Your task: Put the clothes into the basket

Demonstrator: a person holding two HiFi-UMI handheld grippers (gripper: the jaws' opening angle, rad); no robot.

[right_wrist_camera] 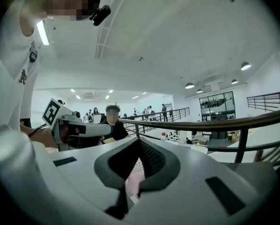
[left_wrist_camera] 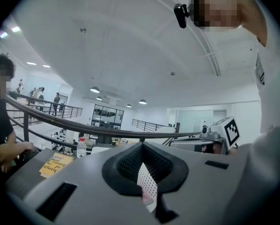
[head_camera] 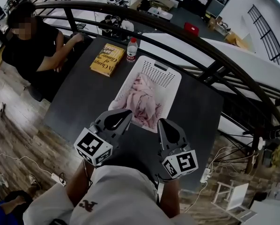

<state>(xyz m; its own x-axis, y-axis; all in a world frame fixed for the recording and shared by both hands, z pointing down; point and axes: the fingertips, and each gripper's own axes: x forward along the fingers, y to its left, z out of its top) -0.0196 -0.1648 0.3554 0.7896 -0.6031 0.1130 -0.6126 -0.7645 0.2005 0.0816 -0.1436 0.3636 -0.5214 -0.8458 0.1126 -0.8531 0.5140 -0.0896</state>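
A white perforated basket (head_camera: 165, 76) stands on the dark table (head_camera: 84, 102), and pink clothes (head_camera: 142, 102) lie heaped inside it. Both grippers hover over the table's near edge, just short of the basket, pointing at it. My left gripper (head_camera: 127, 112) is shut and holds nothing. My right gripper (head_camera: 163, 122) is shut and empty as well. In the left gripper view the shut jaws of the left gripper (left_wrist_camera: 142, 144) frame a bit of basket wall (left_wrist_camera: 147, 184). The right gripper view shows the right gripper (right_wrist_camera: 140, 139) shut, with pink cloth (right_wrist_camera: 133, 179) seen below.
A yellow book (head_camera: 107, 59) and a water bottle (head_camera: 131, 49) rest on the table's far side. A person in black (head_camera: 32, 46) sits at the left end. A curved dark railing (head_camera: 187, 32) runs behind the table. A power strip (head_camera: 55, 178) lies on the wooden floor.
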